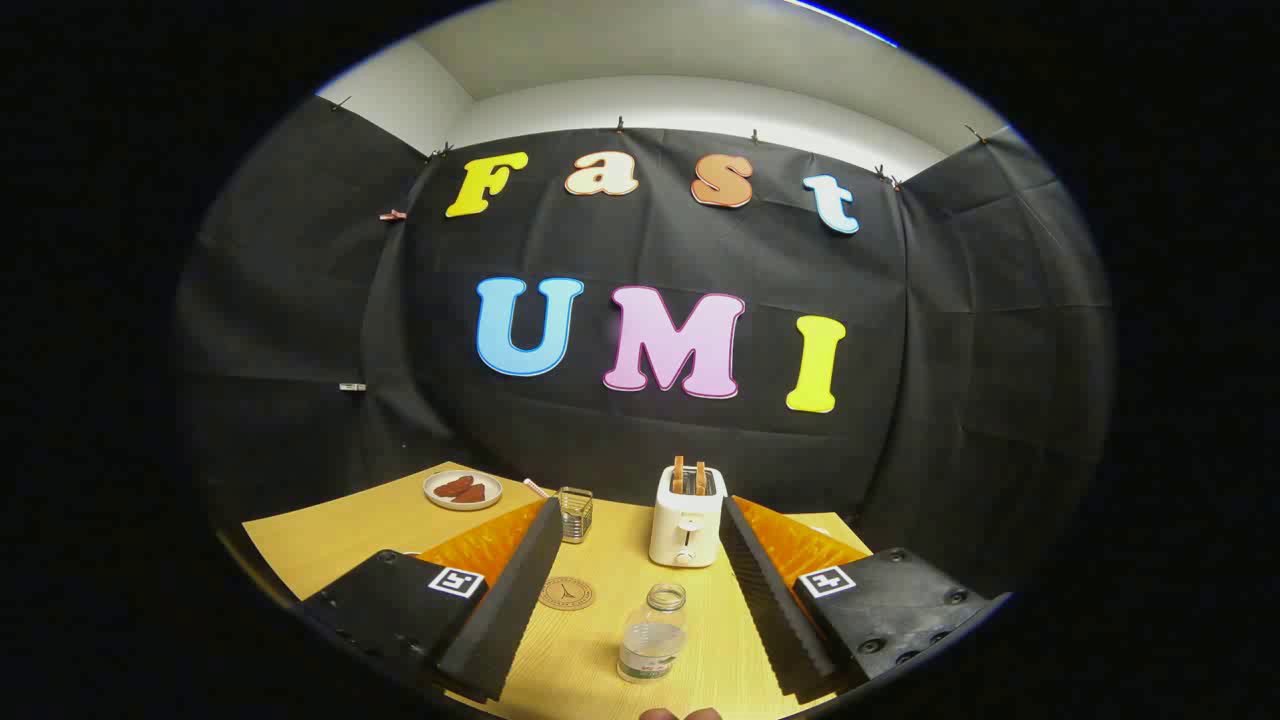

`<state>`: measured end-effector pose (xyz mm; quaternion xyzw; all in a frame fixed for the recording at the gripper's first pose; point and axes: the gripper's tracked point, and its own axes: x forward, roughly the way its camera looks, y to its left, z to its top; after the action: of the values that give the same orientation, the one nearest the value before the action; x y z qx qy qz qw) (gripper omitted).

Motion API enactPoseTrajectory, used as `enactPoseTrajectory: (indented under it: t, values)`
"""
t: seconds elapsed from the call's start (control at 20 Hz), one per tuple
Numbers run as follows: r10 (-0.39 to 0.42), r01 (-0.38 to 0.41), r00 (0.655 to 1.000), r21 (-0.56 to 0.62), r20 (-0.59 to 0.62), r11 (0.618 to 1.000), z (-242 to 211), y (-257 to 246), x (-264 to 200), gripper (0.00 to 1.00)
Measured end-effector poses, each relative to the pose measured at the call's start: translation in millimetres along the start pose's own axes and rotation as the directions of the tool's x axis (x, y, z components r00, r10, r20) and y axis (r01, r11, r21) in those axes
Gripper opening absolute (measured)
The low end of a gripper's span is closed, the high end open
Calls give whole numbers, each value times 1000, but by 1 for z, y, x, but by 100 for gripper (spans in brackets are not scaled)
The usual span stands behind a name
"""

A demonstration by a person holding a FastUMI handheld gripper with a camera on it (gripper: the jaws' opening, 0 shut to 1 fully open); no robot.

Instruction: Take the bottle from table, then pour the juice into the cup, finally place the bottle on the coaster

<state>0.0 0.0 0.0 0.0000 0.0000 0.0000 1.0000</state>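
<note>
Uncapped bottle (pixel 652 632), some clear liquid inside, stands between the spread tongs (pixel 633 590).

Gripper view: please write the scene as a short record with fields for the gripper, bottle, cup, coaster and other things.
gripper: open, fingers apart on either side of the bottle
bottle: upright on the table, no cap, between the fingers
cup: beyond the left finger
coaster: flat, left of the bottle
other: toaster, plate

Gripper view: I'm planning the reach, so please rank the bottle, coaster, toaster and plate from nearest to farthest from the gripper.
From the open gripper:
1. Bottle, between the fingers.
2. Coaster, just ahead, by one finger.
3. Toaster, beyond the fingertips.
4. Plate, farthest, at the table's back corner.
</note>
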Motion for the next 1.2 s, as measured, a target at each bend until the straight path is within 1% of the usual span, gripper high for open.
enactPoseTrajectory:
  t: [0.15, 0.8, 1.2]
  values:
    - [8, -8, 1000, -5, -9, 1000, -4, 1, -2, 98]
    - [-6, 7, 998, 21, -57, 1000, -21, -9, -2, 98]
    - [-22, 24, 997, 24, -68, 999, -33, -13, 8, 98]
